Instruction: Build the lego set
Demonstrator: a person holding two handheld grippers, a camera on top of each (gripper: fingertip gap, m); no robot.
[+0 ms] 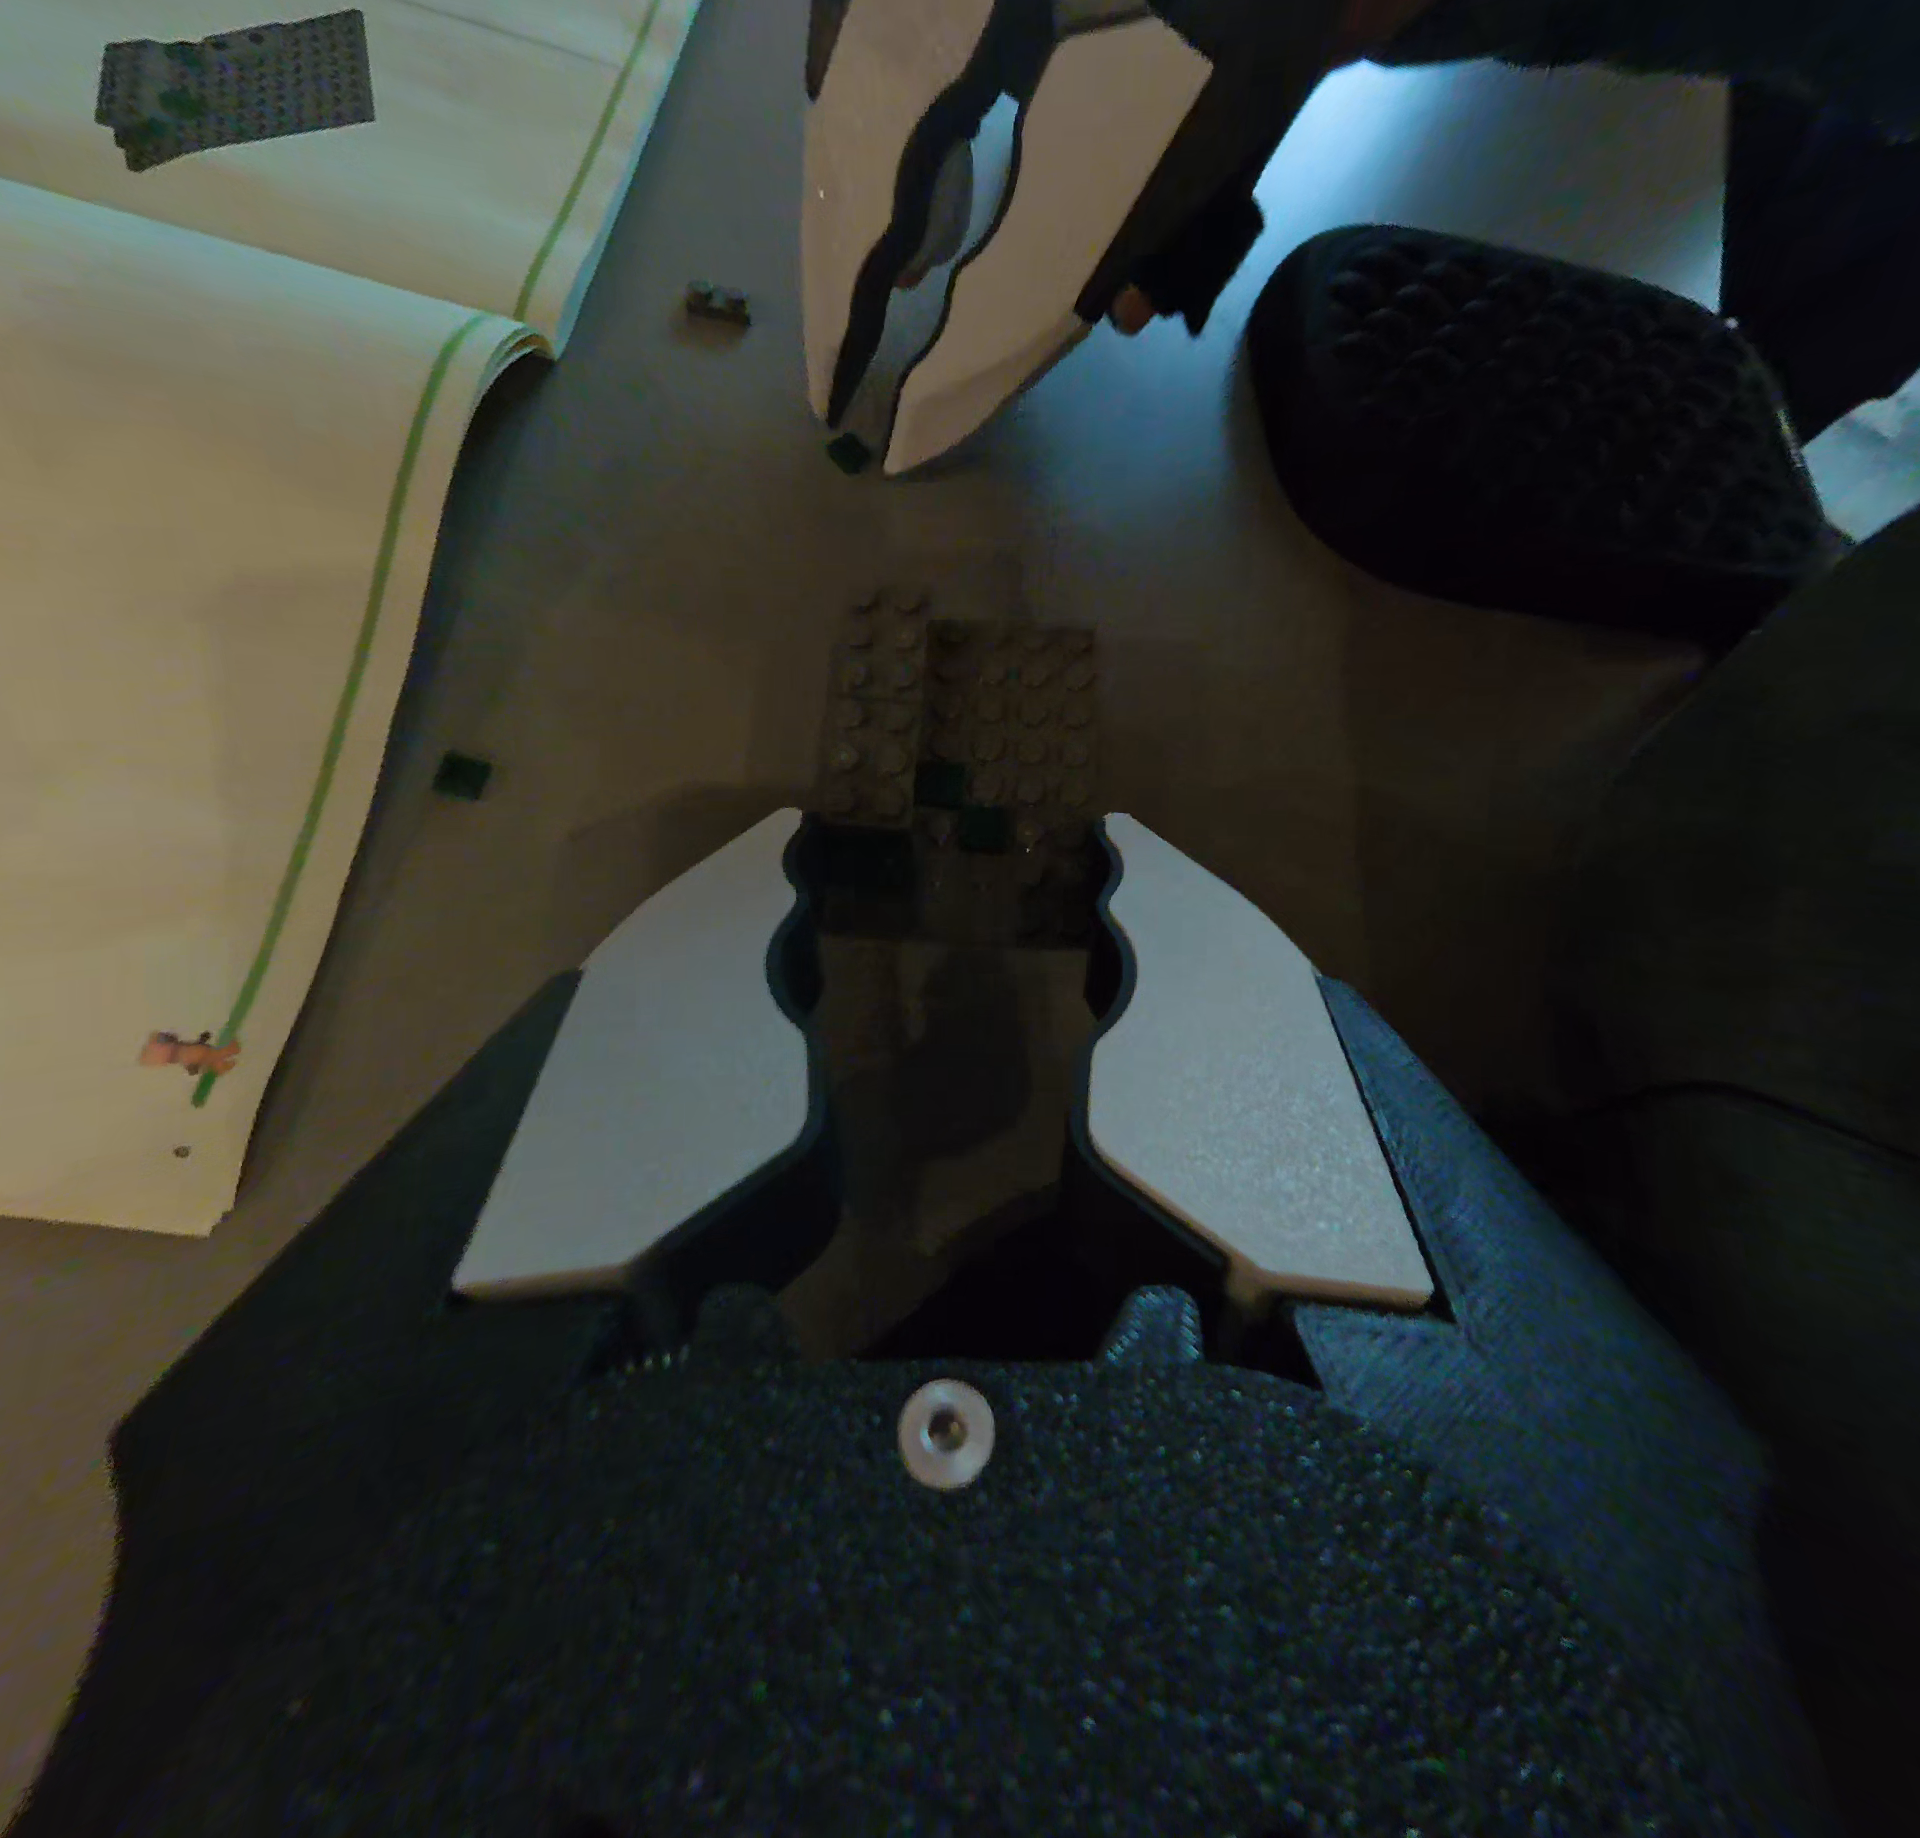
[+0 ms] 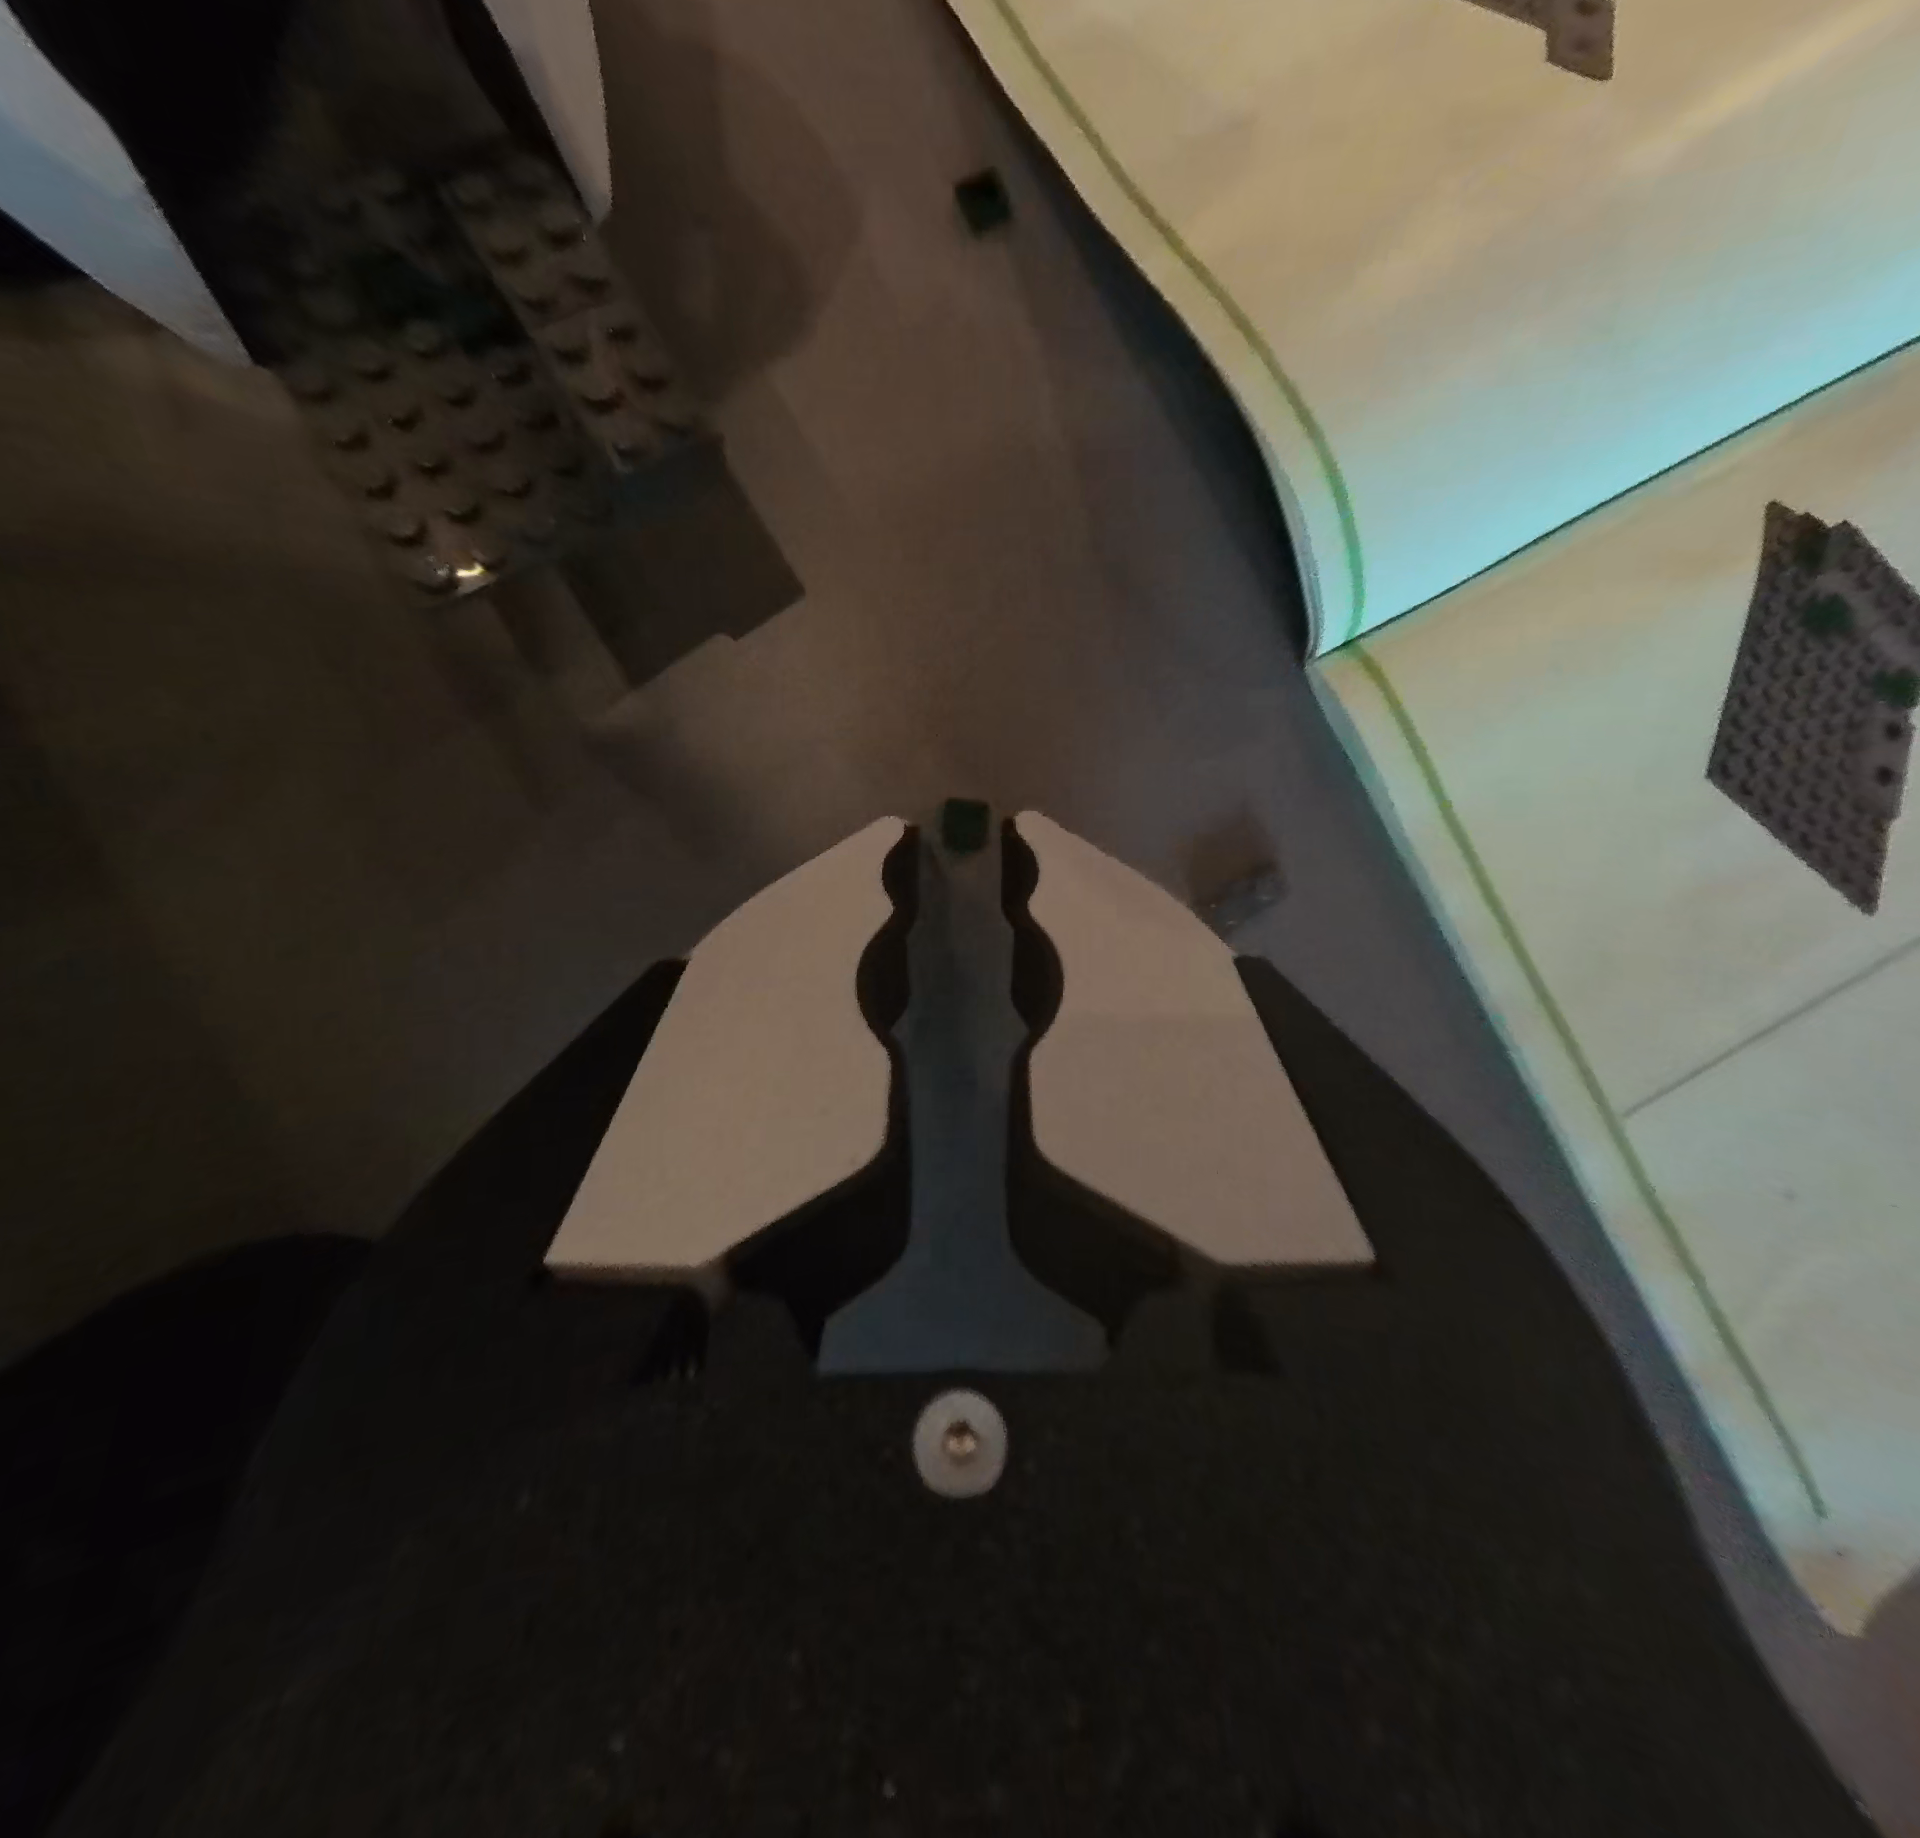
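From my left wrist camera, the grey studded plate (image 1: pixel 961 739) is my landmark, lying on the grey table (image 1: pixel 644 583). An open instruction booklet (image 1: pixel 260 500) with a green line down its pages spreads to the left of the plate, partly lifted off the table at its fold. Between booklet and plate sits a loose dark green brick (image 1: pixel 462 775), and farther up, beyond the plate, a small grey brick (image 1: pixel 717 308). A black dimpled cushion-like object (image 1: pixel 1527 427) crowds the space up and right of the plate. My left gripper (image 1: pixel 951 843) has its jaws spread wide around the plate's near end, the black inner edges close on both sides; I cannot tell whether they press it. The plate carries a raised grey strip on its left side and a few dark green pieces near my fingers. Beyond the plate's far end, my right gripper (image 1: pixel 862 443) comes in with a small green brick (image 1: pixel 849 450) at its tips.

From my right wrist camera, the same plate (image 2: pixel 488 375) lies up and left. My right gripper (image 2: pixel 961 827) has jaws nearly together, pinching the small green brick (image 2: pixel 961 824). The small grey brick (image 2: pixel 1236 879) lies just right of the tips, the loose green brick (image 2: pixel 982 199) farther off beside the booklet (image 2: pixel 1558 438).
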